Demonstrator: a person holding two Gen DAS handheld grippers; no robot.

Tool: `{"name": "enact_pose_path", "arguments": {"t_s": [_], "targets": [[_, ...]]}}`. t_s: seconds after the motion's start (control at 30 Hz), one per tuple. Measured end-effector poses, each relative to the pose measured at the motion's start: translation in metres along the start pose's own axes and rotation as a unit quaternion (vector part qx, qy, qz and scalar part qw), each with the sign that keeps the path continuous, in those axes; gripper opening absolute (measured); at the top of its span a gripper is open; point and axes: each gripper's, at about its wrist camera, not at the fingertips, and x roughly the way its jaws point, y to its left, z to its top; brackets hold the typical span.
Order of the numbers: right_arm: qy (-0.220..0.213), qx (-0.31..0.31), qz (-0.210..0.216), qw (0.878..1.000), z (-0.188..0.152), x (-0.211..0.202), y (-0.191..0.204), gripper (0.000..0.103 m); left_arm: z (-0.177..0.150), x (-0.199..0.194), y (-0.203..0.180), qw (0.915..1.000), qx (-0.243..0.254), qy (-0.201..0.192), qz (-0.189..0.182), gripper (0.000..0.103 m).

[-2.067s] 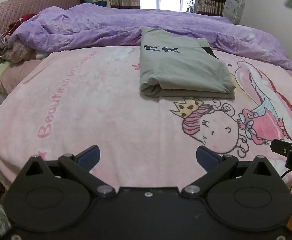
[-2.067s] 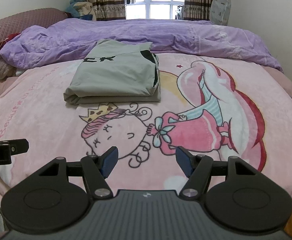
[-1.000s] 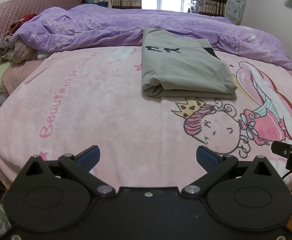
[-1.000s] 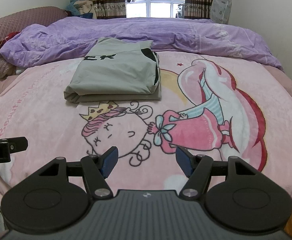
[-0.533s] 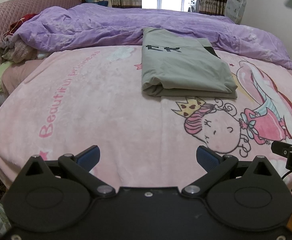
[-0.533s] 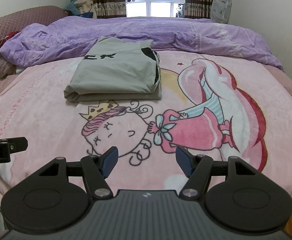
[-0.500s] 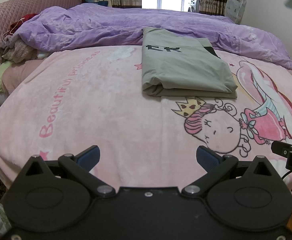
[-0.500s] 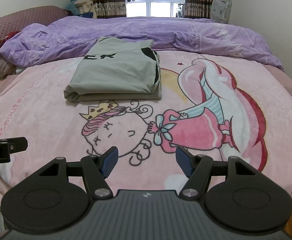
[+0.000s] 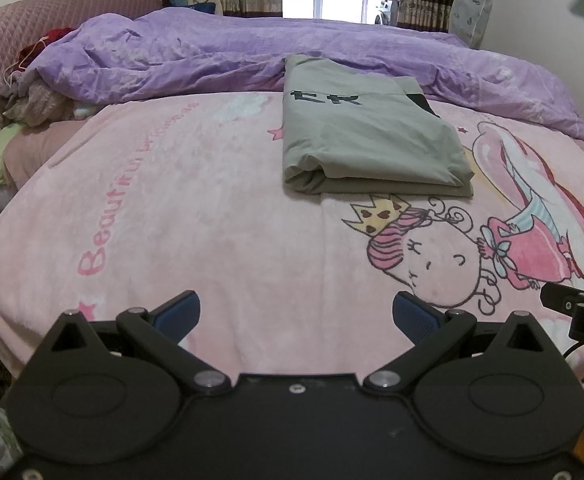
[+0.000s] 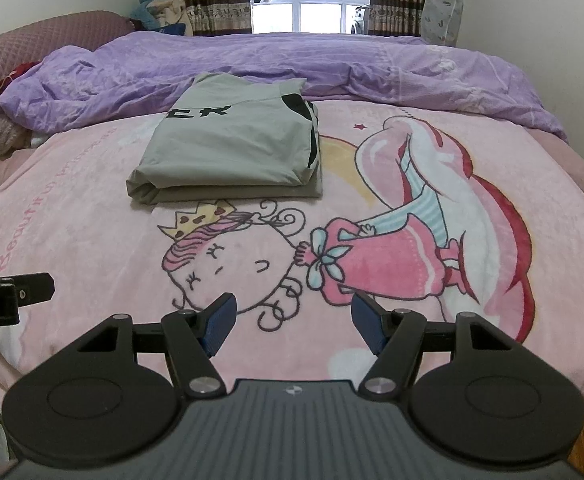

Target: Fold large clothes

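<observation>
A grey-green garment (image 9: 368, 136) with black letters lies folded into a flat rectangle on the pink cartoon blanket (image 9: 196, 216), far from both grippers; it also shows in the right wrist view (image 10: 232, 148). My left gripper (image 9: 296, 316) is open and empty, held over the blanket's near edge. My right gripper (image 10: 294, 322) is open and empty, also at the near edge, to the right of the left one. Part of the right gripper's body (image 9: 580, 312) shows at the right edge of the left wrist view.
A rumpled purple duvet (image 10: 252, 68) lies across the far half of the bed. A mauve quilted headboard (image 9: 52, 12) and a heap of clothes (image 9: 32, 100) are at the left. A window with curtains (image 10: 316, 4) is behind. The wall is on the right.
</observation>
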Motion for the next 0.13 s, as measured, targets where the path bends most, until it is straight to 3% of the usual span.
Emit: {"name": "enact_pose_path", "arguments": {"t_s": [0.13], "targets": [[0.000,0.000,0.000,1.000,0.0005,0.0010,-0.0010,0.078,0.0003,0.0004,-0.0008,1.0000,0.003,0.000,-0.001,0.103]]}}
